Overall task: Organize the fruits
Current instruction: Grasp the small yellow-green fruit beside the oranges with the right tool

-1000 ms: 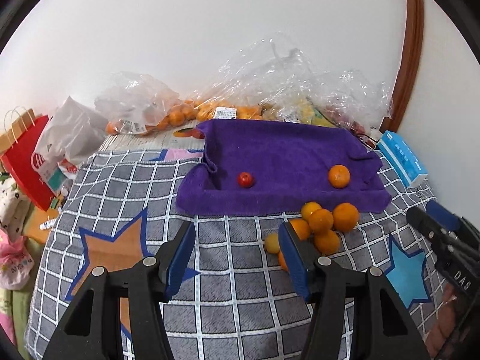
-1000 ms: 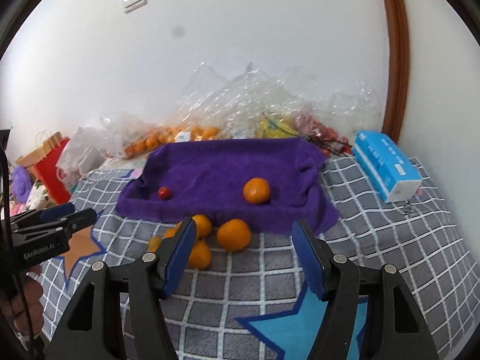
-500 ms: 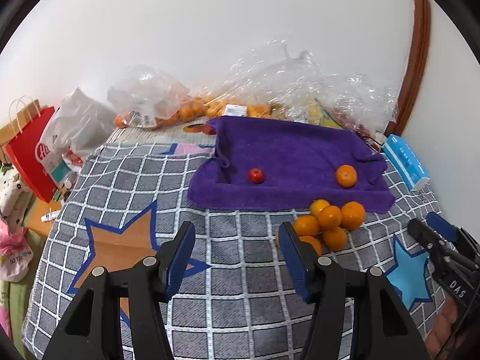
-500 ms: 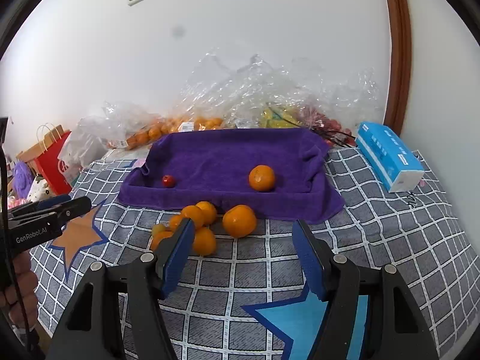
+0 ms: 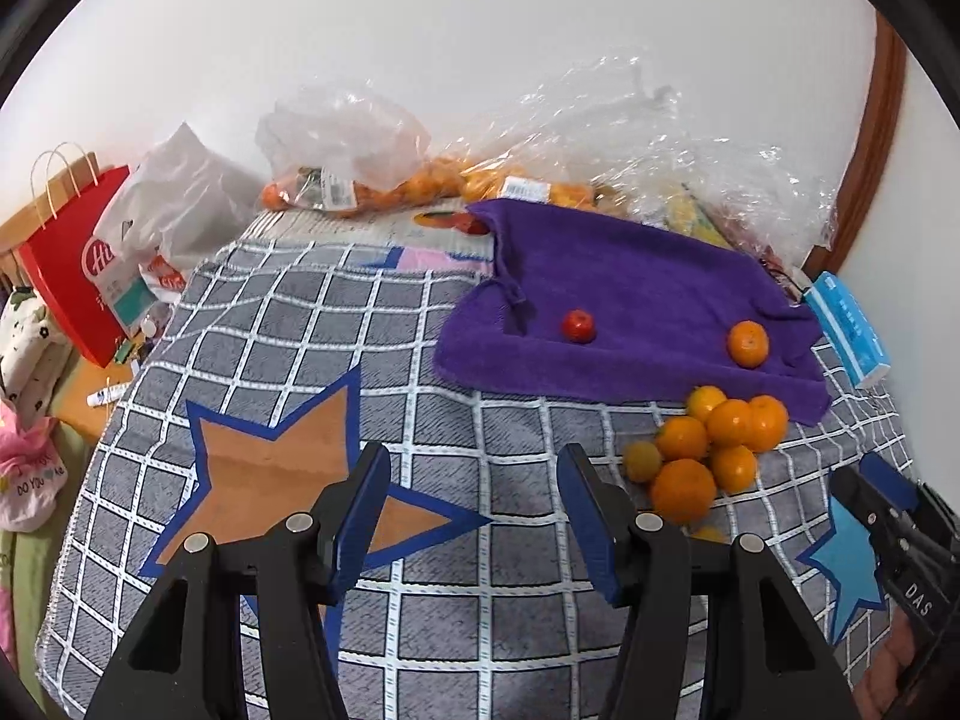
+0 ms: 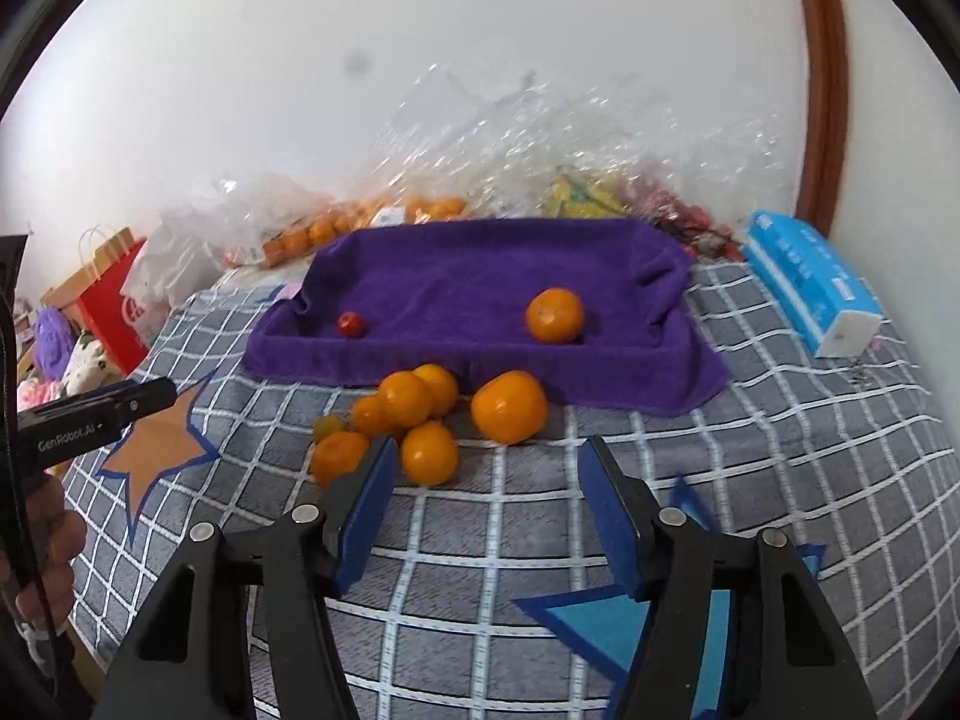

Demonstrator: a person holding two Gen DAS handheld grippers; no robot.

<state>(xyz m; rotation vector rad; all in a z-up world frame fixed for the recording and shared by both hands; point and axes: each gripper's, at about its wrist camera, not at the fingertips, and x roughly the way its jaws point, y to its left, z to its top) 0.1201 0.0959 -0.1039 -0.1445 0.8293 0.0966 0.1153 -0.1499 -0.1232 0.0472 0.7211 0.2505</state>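
We hold our right gripper (image 6: 486, 498) over the checked blanket (image 6: 780, 450), jaws just narrowed yet apart with nothing between them; our left gripper (image 5: 474, 504) is likewise spread and empty. Loose mandarins (image 6: 420, 414) are heaped just in front of the purple towel (image 6: 480, 276), where one mandarin (image 6: 555, 315) and a small red fruit (image 6: 351, 324) already lie. A careless nudge could send the round heap rolling.
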